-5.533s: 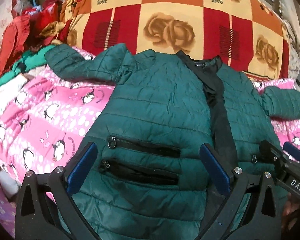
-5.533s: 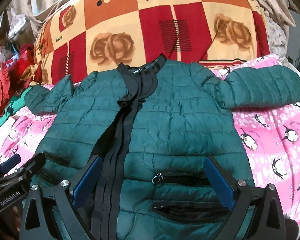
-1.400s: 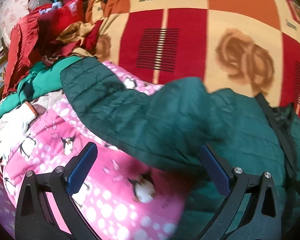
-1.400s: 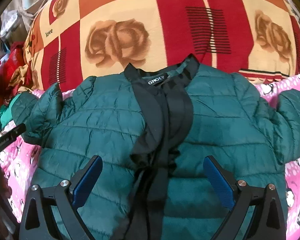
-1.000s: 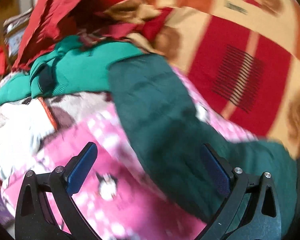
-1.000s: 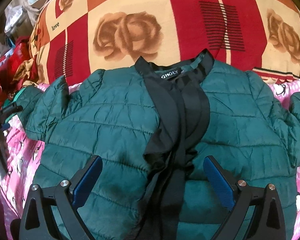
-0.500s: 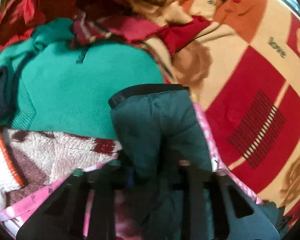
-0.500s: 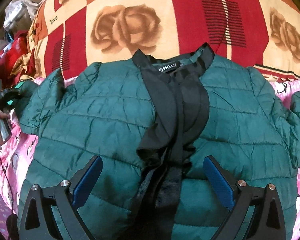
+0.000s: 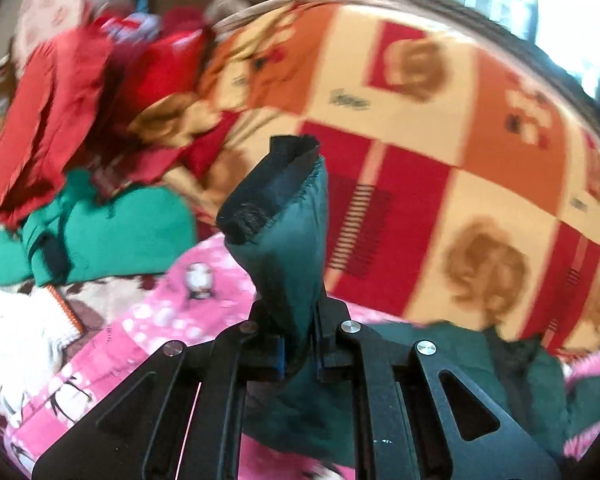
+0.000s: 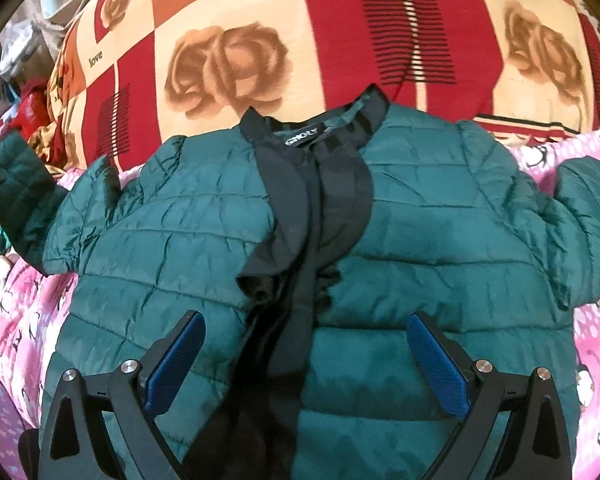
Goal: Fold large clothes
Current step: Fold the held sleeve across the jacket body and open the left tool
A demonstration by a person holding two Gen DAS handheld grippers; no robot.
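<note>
A dark green quilted jacket (image 10: 420, 248) with black collar and placket lies front up on a pink penguin blanket (image 10: 16, 312). My left gripper (image 9: 299, 350) is shut on the jacket's left sleeve (image 9: 288, 248) just below its black cuff (image 9: 268, 188), and holds it lifted off the blanket. That raised sleeve also shows at the far left of the right wrist view (image 10: 16, 184). My right gripper (image 10: 306, 364) is open and empty, hovering above the jacket's chest. The other sleeve (image 10: 588, 216) lies spread to the right.
A big red, orange and cream rose-print pillow (image 10: 308, 32) stands behind the jacket. A pile of red and bright green clothes (image 9: 100, 208) lies at the left, with a white knit (image 9: 16, 332) in front of it.
My left gripper moved left from the jacket's hem to the sleeve end, closed on it and lifted it. My right gripper moved up over the chest and stayed open.
</note>
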